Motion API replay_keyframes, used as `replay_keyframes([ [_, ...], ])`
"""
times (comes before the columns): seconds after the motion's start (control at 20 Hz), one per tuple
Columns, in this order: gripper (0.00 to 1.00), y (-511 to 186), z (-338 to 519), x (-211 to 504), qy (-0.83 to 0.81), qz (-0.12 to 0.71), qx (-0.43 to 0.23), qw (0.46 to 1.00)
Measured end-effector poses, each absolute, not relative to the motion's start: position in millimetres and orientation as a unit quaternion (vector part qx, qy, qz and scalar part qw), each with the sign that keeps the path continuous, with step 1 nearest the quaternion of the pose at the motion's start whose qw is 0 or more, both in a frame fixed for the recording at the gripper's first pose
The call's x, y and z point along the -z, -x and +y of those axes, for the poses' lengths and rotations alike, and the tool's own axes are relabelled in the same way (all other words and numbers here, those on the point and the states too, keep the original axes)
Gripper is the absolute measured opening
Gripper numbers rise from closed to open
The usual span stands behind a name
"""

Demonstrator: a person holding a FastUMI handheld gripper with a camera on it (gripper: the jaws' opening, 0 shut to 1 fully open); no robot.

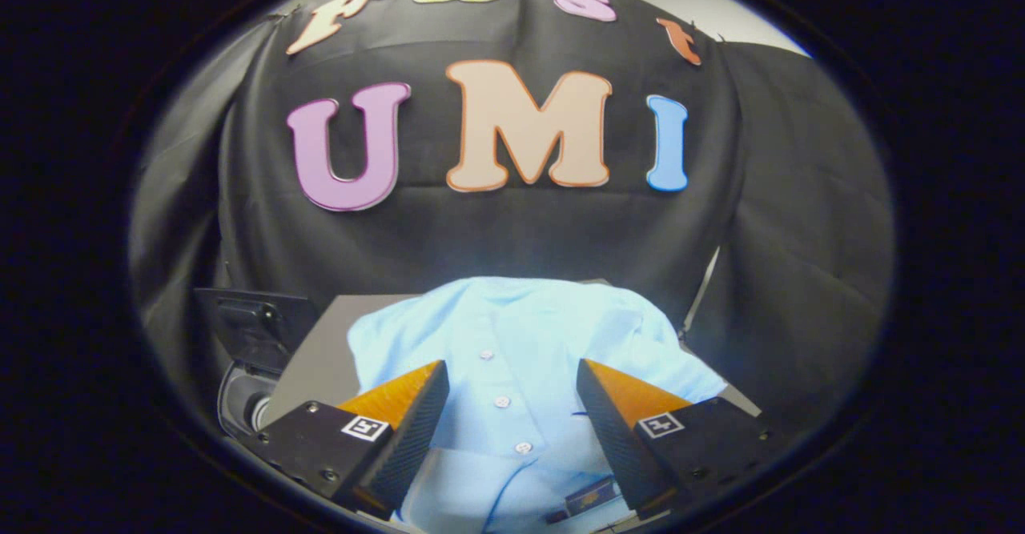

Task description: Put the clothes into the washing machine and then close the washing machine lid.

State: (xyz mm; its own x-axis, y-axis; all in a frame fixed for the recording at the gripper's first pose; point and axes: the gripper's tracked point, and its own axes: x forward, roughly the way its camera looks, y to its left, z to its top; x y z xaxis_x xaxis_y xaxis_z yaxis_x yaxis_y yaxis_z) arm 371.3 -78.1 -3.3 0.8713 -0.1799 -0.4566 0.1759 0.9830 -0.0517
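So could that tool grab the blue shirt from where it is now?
Probably yes. The tool is open with the light blue shirt lying between and just ahead of its fingers, and nothing sits in between. It hasn't closed on the cloth yet.

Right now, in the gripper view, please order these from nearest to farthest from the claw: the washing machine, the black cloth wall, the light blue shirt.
The claw is open.
1. Light blue shirt: between the fingers and just ahead of them.
2. Washing machine: beside the shirt, on the left, lid raised.
3. Black cloth wall: behind both, farthest.
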Motion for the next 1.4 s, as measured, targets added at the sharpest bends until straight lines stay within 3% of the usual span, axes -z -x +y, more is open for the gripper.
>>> replay_keyframes([
  [0.25,0.96,-378.7,-77.8,20.7,-0.005,0.269,0.082,0.960],
  [0.4,0.89,-381.1,-77.5,18.5,0.002,0.259,0.077,0.963],
  [0.55,0.69,-380.3,-69.7,17.8,0.006,0.249,0.066,0.966],
  [0.8,0.28,-372.4,-71.7,19.8,0.018,0.236,0.077,0.969],
  [1.1,0.12,-354.3,-76.3,13.1,-0.013,0.228,0.101,0.968],
  [1.4,0.08,-341.6,-59.2,1.6,-0.051,0.194,0.075,0.977],
])
